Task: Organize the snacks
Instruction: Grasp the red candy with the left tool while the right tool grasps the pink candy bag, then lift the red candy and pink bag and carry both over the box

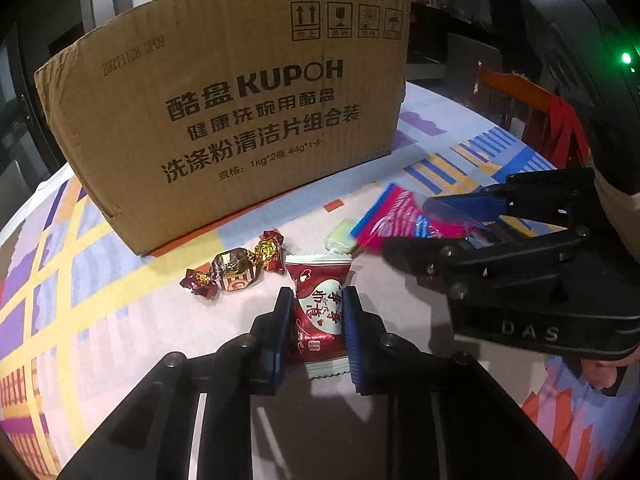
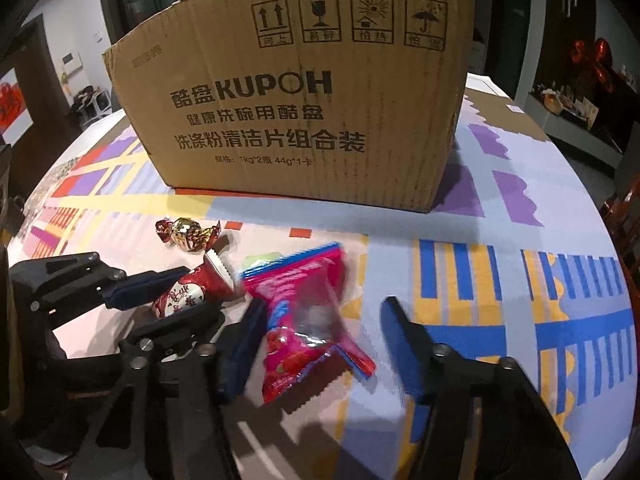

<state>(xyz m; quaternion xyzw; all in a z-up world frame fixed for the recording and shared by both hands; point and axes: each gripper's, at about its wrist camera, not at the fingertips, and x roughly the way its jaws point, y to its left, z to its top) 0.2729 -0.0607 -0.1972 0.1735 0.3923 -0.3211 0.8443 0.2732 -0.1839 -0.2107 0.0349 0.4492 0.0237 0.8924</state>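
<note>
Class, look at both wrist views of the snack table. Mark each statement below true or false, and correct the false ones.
1. The left gripper straddles a red packet. True.
2. The right gripper is shut. False: its jaws stand wide open around the pink bag.
3. The box lies on its side. False: it stands upright.
4. Foil-wrapped candies lie on the tablecloth in front of the box. True.
</note>
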